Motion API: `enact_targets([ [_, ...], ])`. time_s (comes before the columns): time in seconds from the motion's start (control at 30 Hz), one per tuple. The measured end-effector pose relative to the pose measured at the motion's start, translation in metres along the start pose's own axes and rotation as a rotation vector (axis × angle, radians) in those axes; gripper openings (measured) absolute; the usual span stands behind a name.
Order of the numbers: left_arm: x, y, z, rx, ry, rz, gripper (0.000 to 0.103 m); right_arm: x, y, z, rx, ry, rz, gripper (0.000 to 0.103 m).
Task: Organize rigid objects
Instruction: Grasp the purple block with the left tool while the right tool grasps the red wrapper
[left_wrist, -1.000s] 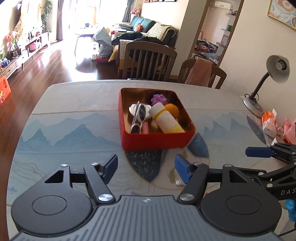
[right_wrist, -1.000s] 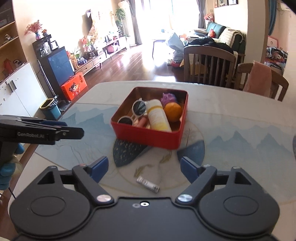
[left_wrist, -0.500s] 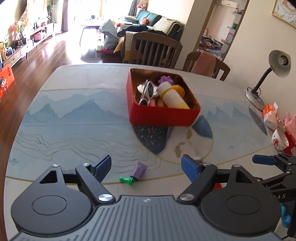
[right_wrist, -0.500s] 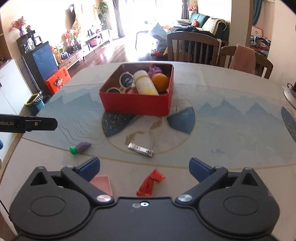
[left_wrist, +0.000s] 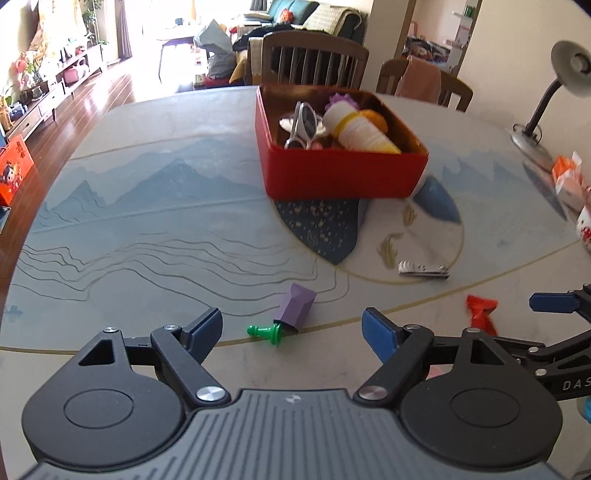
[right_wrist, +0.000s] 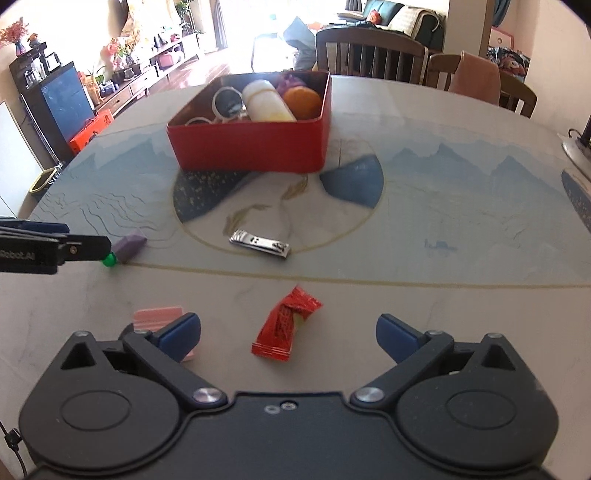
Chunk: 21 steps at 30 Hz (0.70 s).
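Crosswise between the right tool's (right_wrist: 288, 334) closing, empty jaws, the red wrapper (right_wrist: 286, 326) lies diagonally.

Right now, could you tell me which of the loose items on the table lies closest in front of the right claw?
The red wrapped candy: it lies just ahead of the open right claw, between its fingers' line, while the nail clipper and purple piece lie farther off.

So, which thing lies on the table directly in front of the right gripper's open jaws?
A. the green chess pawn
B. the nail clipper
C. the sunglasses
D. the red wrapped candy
D: in the right wrist view the red wrapped candy lies between and just ahead of the right gripper, whose jaws stand apart without touching it.
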<state>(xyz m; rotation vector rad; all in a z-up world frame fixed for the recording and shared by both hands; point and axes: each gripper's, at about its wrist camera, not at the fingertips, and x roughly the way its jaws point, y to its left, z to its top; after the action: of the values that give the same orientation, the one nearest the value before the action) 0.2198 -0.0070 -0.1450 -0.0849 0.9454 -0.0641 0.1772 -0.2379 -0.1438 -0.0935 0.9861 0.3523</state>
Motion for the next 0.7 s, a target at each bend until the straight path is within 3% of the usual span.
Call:
enact_targets([
  [0.13, 0.012, -0.005, -0.001, 0.041, 0.0, 0.031, 0.083, 0.009, 0.001, -0.001, -0.01, 0.017, 0.004, 0.095],
  [0.23, 0.02, -0.007, -0.001, 0.062, -0.002, 0.056, 0.083, 0.014, 0.002, -0.002, -0.02, 0.029, 0.024, 0.083],
  [0.4, 0.028, -0.008, 0.0, 0.079, 0.0, 0.073, 0.081, 0.018, 0.001, 0.0, -0.036, 0.041, 0.032, 0.074],
  [0.5, 0.032, -0.009, 0.001, 0.077, 0.01, 0.065, 0.067, 0.021, 0.002, 0.0, -0.044, 0.049, 0.033, 0.069],
  [0.7, 0.037, -0.012, 0.003, 0.081, 0.022, 0.058, 0.05, 0.022, 0.006, 0.002, -0.069, 0.043, 0.021, 0.055],
])
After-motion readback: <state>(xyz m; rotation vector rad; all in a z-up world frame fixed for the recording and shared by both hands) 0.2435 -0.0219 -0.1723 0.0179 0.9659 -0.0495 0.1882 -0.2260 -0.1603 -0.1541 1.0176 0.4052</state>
